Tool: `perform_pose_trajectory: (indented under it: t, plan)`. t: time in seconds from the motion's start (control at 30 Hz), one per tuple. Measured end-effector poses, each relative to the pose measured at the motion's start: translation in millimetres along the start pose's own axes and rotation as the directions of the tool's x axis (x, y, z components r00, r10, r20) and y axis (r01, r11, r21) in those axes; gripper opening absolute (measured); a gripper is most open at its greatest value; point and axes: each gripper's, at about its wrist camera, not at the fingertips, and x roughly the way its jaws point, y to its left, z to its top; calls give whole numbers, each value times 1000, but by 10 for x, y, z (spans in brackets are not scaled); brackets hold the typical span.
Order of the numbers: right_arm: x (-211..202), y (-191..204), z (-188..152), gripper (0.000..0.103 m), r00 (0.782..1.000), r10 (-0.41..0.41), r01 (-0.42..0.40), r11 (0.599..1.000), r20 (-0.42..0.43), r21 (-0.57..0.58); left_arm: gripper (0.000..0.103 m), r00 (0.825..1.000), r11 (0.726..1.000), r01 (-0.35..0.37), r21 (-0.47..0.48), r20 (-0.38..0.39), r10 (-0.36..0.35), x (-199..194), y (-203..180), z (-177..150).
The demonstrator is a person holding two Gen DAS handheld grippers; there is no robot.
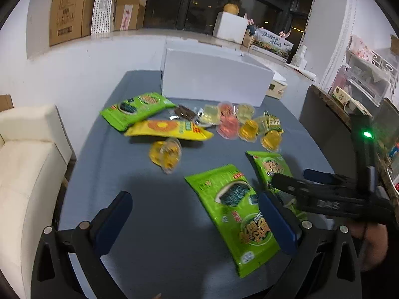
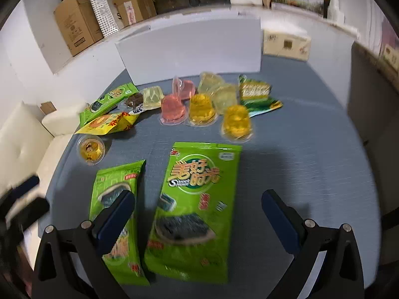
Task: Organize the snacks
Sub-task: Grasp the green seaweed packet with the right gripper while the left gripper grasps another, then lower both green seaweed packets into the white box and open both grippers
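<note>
Snacks lie scattered on the blue-grey table [image 1: 149, 199], none yet put away, so the sorting looks to be at its start.

From the left wrist view, the left gripper [image 1: 197, 221] hangs over bare table with its jaws wide apart and nothing between them. A green seaweed packet [image 1: 237, 214] lies flat at about two o'clock from it, its near edge passing under the right-hand fingertip. A second green packet [image 1: 271, 167] lies just beyond, at about one o'clock, and the right gripper [image 1: 294, 182] reaches in over it from three o'clock; from this angle its opening cannot be told. A lone yellow jelly cup [image 1: 165, 155] sits at twelve o'clock, with a yellow packet [image 1: 169, 129], a third green packet [image 1: 136, 109] and a cluster of jelly cups [image 1: 237, 124] farther off, before a white box [image 1: 214, 79].

From the right wrist view, the right gripper [image 2: 198, 221] is spread wide and empty, poised over the large green packet [image 2: 194, 211], which lies between its fingers. The narrower green packet [image 2: 117, 214] lies just beside, at nine o'clock, partly under the left-hand fingertip. The jelly cups [image 2: 202, 107] and the white box [image 2: 192, 47] stand at twelve o'clock.

The step in hand seems to be a first pick of a green packet. A flat, slippery pouch calls for coming down low, catching one edge, and closing firmly before carrying it, probably towards the box.
</note>
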Motion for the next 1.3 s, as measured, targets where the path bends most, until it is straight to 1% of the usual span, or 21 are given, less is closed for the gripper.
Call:
perform_pose_trajectory:
  t: [0.07, 0.1, 0.13, 0.17, 0.2, 0.27, 0.33, 0.43, 0.5, 0.6, 0.67, 0.73, 0.83, 0.93, 0.97, 1.0, 1.03, 1.1, 1.17, 1.23, 1.3]
  plan:
    - [117, 3, 12, 101, 999, -29, 29, 1000, -24, -1, 103, 1000, 1000, -28, -5, -10, 28, 35, -43, -20]
    - [170, 3, 6, 96, 998, -48, 48, 999, -39, -5, 103, 999, 999, -32, -11, -16, 32, 53, -56, -29]
    - [166, 24, 0, 90, 997, -74, 74, 997, -17, -25, 103, 999, 999, -29, -17, -21, 29, 64, -63, -45]
    - [175, 48, -9, 85, 995, -103, 103, 993, -13, -49, 103, 999, 999, -28, -20, -25, 28, 77, -69, -50]
    - [174, 73, -17, 76, 991, -132, 131, 989, -8, -76, 103, 999, 999, -31, -21, -30, 30, 93, -78, -55]
    - [152, 47, -26, 75, 994, -110, 109, 991, -6, -73, 103, 999, 999, -37, -21, -40, 36, 117, -98, -54]
    - [121, -13, -34, 71, 995, -102, 102, 993, -6, -64, 103, 998, 999, -37, -21, -50, 36, 150, -137, -55]
    - [9, -127, -19, 70, 997, -73, 74, 997, 19, -30, 103, 998, 999, -32, -14, -55, 31, 191, -219, -38]
    - [-163, -228, 5, 70, 996, -72, 73, 997, 60, -8, 103, 997, 999, -39, -6, -63, 39, 261, -304, -18]
    - [-424, -373, 36, 71, 991, -62, 58, 998, 115, 31, 103, 995, 998, -54, -23, -80, 52, 419, -410, 2]
    - [-595, -444, 47, 71, 987, -62, 56, 997, 147, 43, 103, 992, 997, -81, 1, -95, 81, 534, -519, 0]
    - [-726, -507, 40, 71, 984, -58, 50, 997, 170, 51, 103, 987, 992, -128, 14, -99, 129, 619, -611, -16]
    - [-812, -533, 33, 71, 981, -55, 45, 997, 184, 58, 103, 975, 983, -182, -10, -130, 179, 765, -657, -47]
    - [-820, -586, -8, 71, 982, -41, 28, 997, 185, 73, 103, 968, 979, -201, -16, -157, 197, 853, -666, -88]
    - [-813, -594, -18, 70, 983, -37, 23, 997, 181, 76, 98, 968, 978, -209, -5, -146, 206, 844, -683, -95]
    - [-799, -606, -33, 71, 984, -29, 15, 997, 178, 79, 83, 967, 976, -217, 7, -136, 216, 829, -700, -103]
    - [-775, -609, -46, 70, 984, -24, 10, 997, 175, 81, 82, 967, 976, -219, 16, -127, 219, 807, -706, -96]
    - [-740, -628, -64, 71, 986, -10, -5, 996, 166, 89, 79, 974, 984, -179, 8, -138, 178, 796, -677, -90]
    - [-729, -645, -70, 70, 986, 10, -26, 995, 164, 97, 75, 977, 986, -164, 16, -136, 165, 764, -651, -67]
    - [-753, -653, -59, 71, 984, 16, -33, 995, 178, 93, 75, 984, 991, -131, 16, -118, 132, 681, -638, -21]
    - [-790, -663, -14, 71, 981, 25, -42, 995, 194, 86, 75, 988, 992, -121, 28, -88, 123, 587, -658, 72]
